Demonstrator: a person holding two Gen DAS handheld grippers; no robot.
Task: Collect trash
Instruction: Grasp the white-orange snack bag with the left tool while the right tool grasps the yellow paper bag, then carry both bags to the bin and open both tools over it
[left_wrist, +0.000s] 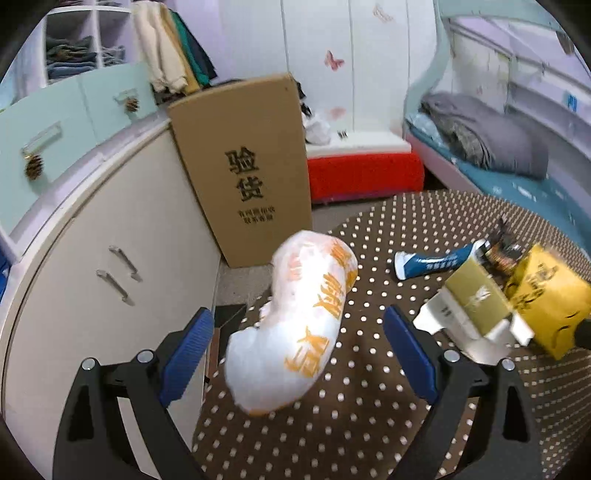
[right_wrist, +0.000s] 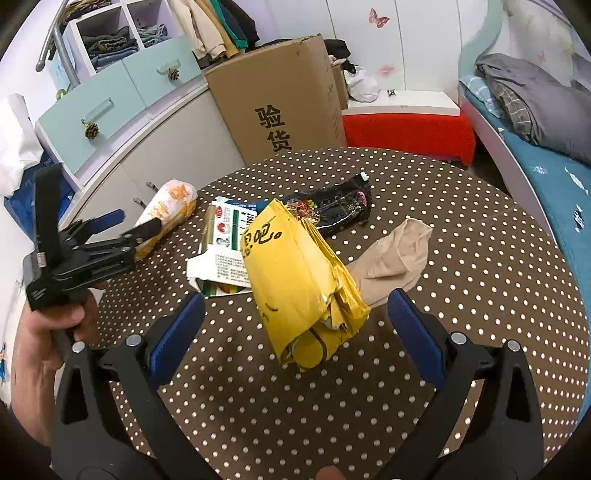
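Near the left edge of the brown polka-dot round table (right_wrist: 461, 258), my left gripper (left_wrist: 299, 332) spreads its fingers wide around the white-and-orange plastic wrapper (left_wrist: 295, 325), ready to pinch. My right gripper (right_wrist: 295, 325), equally open, straddles the crumpled yellow paper bag (right_wrist: 295, 280) mid-table.

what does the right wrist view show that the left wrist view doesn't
Only the right wrist view shows the beige sock, the black snack wrapper and the left tongs from the side. Only the left wrist view shows the blue tube. Both share the white and orange bag, the yellow packet, the dotted table and the cardboard box.
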